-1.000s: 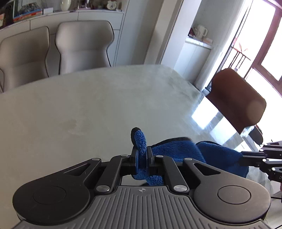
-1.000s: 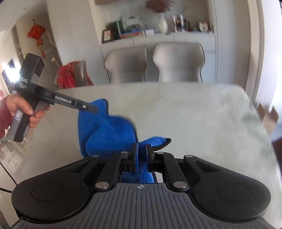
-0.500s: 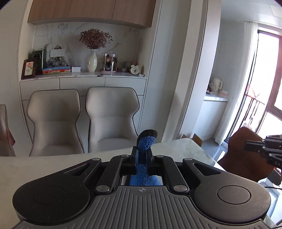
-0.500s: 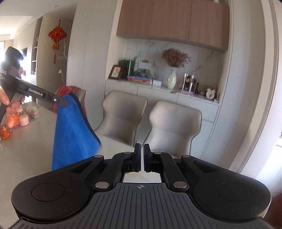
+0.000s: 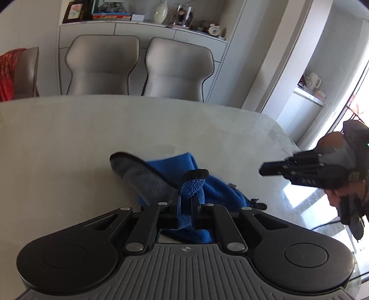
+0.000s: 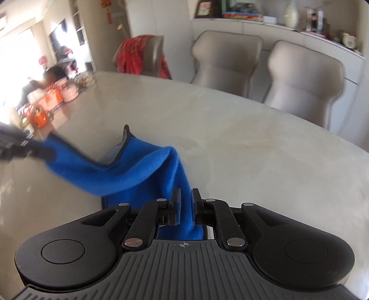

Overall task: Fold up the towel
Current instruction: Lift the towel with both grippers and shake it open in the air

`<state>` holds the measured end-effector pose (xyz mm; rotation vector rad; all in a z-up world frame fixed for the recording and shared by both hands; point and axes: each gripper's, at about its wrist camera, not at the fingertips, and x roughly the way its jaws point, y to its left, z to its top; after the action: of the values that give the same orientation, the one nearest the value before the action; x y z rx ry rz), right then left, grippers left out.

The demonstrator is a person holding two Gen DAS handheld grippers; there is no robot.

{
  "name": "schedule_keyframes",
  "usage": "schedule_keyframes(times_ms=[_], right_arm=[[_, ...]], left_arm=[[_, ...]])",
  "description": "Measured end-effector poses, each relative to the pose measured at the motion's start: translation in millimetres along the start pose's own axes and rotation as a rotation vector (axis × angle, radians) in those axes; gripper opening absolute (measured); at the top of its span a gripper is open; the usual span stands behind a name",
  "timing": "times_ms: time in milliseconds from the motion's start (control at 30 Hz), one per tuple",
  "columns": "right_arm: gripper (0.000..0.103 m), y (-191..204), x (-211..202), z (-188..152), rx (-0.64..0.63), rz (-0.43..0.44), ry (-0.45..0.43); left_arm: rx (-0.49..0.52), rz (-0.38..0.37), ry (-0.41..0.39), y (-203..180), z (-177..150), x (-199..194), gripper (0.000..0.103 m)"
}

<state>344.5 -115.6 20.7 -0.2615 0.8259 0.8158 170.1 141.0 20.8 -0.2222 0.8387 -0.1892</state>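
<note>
A blue towel (image 5: pixel 216 191) with a grey underside and dark trim hangs between my two grippers just above the pale table (image 5: pixel 92 138). My left gripper (image 5: pixel 186 198) is shut on one corner of the towel. My right gripper (image 6: pixel 186 198) is shut on another part of the towel (image 6: pixel 147 170). In the right wrist view the left gripper (image 6: pixel 34 150) shows blurred at the left, with the towel stretched to it. In the left wrist view the right gripper (image 5: pixel 263 172) shows at the right with its hand; the towel's far end is hidden there.
Two beige chairs (image 5: pixel 138 67) stand at the table's far side, and a chair with a red cloth (image 6: pixel 138 55) at the left. Orange boxes and jars (image 6: pixel 50 99) sit at the table's far left end. A cabinet shelf with a vase (image 5: pixel 161 10) lines the wall.
Half a second ago both grippers were raised high with the towel hanging. Now both have come down towards the table with the towel spread between them, its lower part reaching the tabletop.
</note>
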Motion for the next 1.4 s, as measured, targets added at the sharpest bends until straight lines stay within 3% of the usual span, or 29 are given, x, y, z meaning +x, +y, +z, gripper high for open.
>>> schedule_keyframes(times_ms=[33,167,333,533,600,633,667,733,900,1067,1167,1267,1400], right_arm=[[0.028,2.9,13.8,11.3,-0.026,0.014,0.015],[0.03,25.2,61.8,52.2,-0.098,0.091,0.07],[0.041,79.9,114.4,96.5,-0.212,0.204,0.126],[0.044,118.3,178.8,117.2,-0.239,0.187,0.208],[0.025,120.9,196.5,113.6,-0.236,0.202,0.236],[0.004,121.3,203.2,111.0,-0.231,0.216,0.249],[0.004,120.0,204.0,107.2,-0.221,0.231,0.246],[0.004,113.1,188.5,101.4,-0.202,0.234,0.195],[0.004,63.4,92.7,87.6,-0.005,0.19,-0.024],[0.004,24.4,-45.5,55.1,0.118,0.055,-0.241],[0.004,14.4,-97.0,41.3,0.155,-0.004,-0.307],[0.004,0.1,-124.9,44.7,0.171,-0.056,-0.348],[0.004,-15.3,-131.9,73.0,0.178,-0.068,-0.392]], left_arm=[[-0.026,0.001,0.01,5.2,-8.5,-0.7,0.007],[-0.116,0.004,0.045,21.5,-35.9,-1.2,0.007],[-0.162,0.014,0.044,33.7,-48.3,-2.4,0.007],[-0.153,0.011,0.039,35.2,-51.9,-4.5,0.007],[-0.16,0.008,0.041,35.4,-53.1,-5.5,0.007],[-0.162,0.009,0.042,35.4,-53.2,-5.8,0.007],[-0.163,0.01,0.044,35.5,-53.3,-6.1,0.007],[-0.168,0.022,0.037,37.5,-51.6,-8.4,0.008],[-0.18,0.046,-0.016,44.1,-43.9,-20.0,0.008],[-0.169,0.039,-0.144,39.4,-21.8,-44.9,0.008],[-0.142,0.017,-0.228,30.4,-2.1,-58.1,0.007],[-0.053,0.03,-0.292,15.4,31.8,-58.3,0.006],[0.048,0.044,-0.362,-2.5,86.6,-45.2,0.005]])
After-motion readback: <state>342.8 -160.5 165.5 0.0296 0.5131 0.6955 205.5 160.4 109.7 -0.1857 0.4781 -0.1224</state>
